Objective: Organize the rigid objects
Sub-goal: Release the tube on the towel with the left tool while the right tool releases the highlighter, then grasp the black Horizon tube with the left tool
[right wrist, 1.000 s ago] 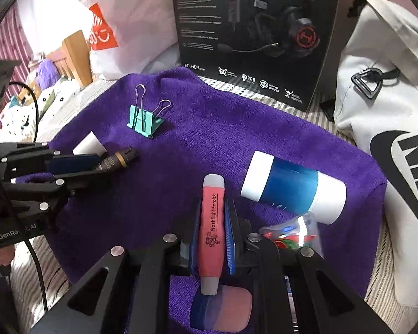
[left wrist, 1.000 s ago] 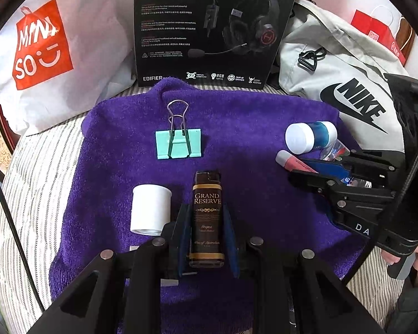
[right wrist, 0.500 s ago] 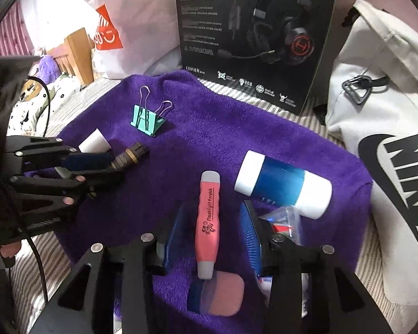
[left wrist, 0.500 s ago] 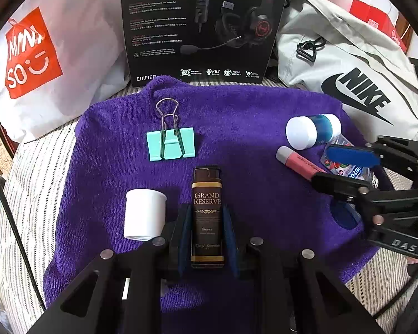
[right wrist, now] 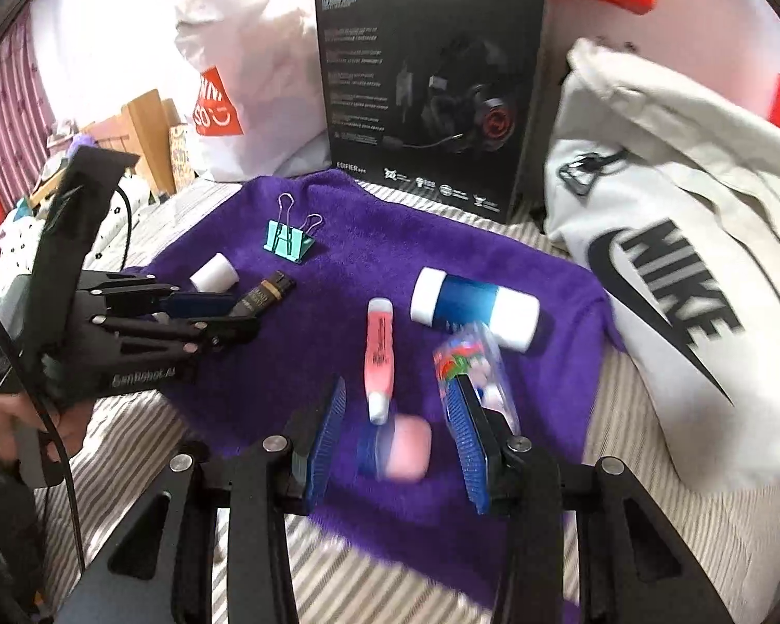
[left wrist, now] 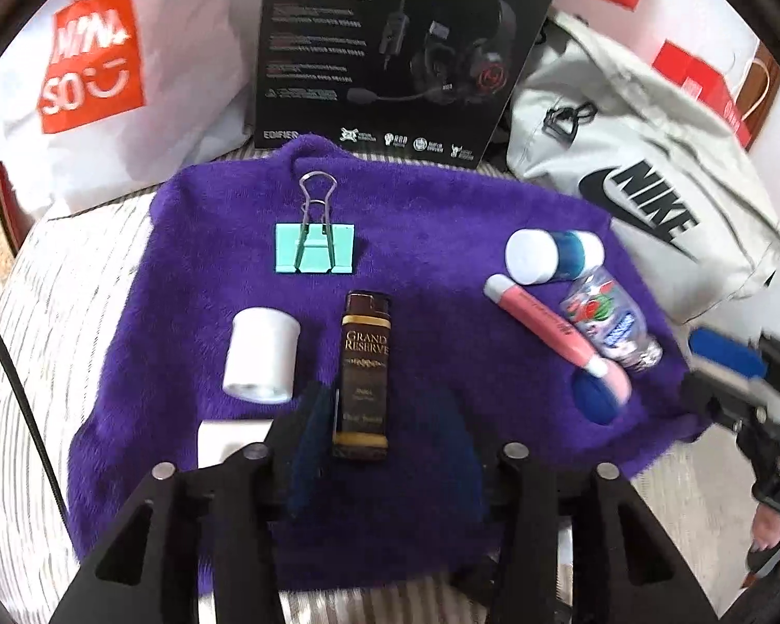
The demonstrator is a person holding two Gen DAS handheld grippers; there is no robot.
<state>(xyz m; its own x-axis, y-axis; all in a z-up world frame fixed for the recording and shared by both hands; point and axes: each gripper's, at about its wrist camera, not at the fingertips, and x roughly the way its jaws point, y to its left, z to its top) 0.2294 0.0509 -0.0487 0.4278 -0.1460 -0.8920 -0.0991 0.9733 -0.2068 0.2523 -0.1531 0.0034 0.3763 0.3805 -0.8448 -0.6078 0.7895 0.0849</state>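
Observation:
A purple towel holds the objects. A brown "Grand Reserve" lighter lies between the open fingers of my left gripper, touching none that I can tell. A teal binder clip and a white cylinder lie nearby. A pink flashlight lies on the towel ahead of my open right gripper, free of it. A blue and white bottle, a clear packet and a pink and blue case lie beside it.
A black headset box stands behind the towel. A white Miniso bag is at the back left and a grey Nike bag at the right. Striped bedding surrounds the towel.
Both grippers have opened. The left let go of the lighter, the right let go of the pink flashlight, and both have drawn back from the towel.

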